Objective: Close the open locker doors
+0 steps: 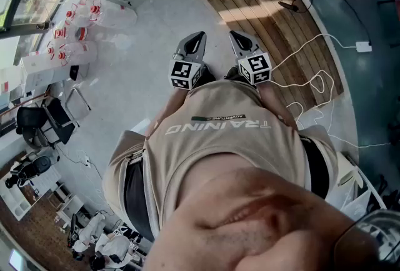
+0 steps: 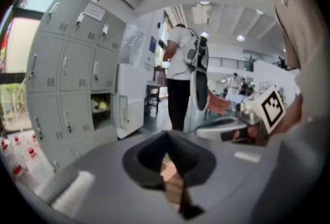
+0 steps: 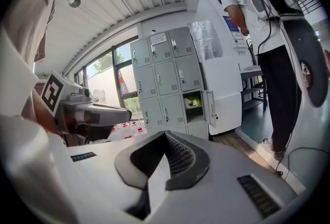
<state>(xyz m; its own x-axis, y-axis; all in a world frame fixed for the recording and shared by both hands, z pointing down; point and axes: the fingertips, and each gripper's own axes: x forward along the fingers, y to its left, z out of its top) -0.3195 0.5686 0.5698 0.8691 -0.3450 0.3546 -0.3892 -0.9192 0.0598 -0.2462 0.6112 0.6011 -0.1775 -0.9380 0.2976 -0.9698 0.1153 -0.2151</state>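
I am holding left gripper (image 2: 167,134) and right gripper (image 3: 165,134) empty, jaws together. A grey metal locker door (image 3: 210,107) is standing ajar

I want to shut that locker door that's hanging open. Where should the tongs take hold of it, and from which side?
Take the open door by its free outer edge, the one sticking out into the room. Come from the right as the right gripper view shows it. The door hangs on the right side of the open compartment, so a push leftward there should swing it shut.
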